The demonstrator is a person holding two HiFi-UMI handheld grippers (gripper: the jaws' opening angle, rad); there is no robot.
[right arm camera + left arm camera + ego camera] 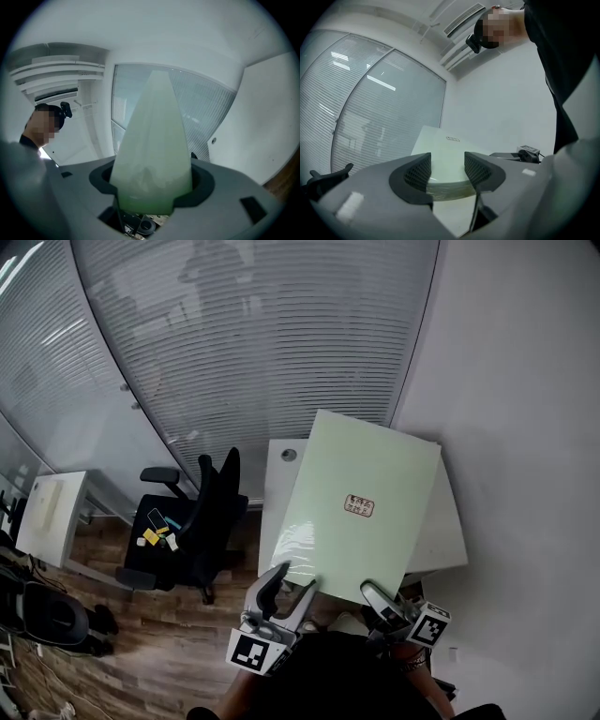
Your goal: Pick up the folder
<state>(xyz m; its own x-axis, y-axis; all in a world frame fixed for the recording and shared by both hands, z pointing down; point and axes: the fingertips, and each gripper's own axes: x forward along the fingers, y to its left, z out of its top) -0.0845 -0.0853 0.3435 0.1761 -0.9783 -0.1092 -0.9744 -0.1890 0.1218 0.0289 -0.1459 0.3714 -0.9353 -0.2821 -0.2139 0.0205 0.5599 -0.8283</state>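
My right claw (377,595) is clamped on the near edge of the pale green folder (361,512). In the right gripper view the folder (152,140) fills the gap of the right claw (152,185), with both jaws pressed against it, and rises away from me as a tapering sheet.

My left claw (292,580) sits at the folder's near left corner with its jaws standing apart. In the left gripper view the folder's curved near edge (443,180) lies in the gap of the left claw (447,165), and I can't tell whether either jaw touches it.

From the head view, the folder is held tilted over the white table (279,486), covering most of it, and it has a small label (359,506) near its middle.

A black office chair (202,521) stands just left of the table on the wooden floor (150,652). A curved glass wall with blinds (244,334) runs behind both.
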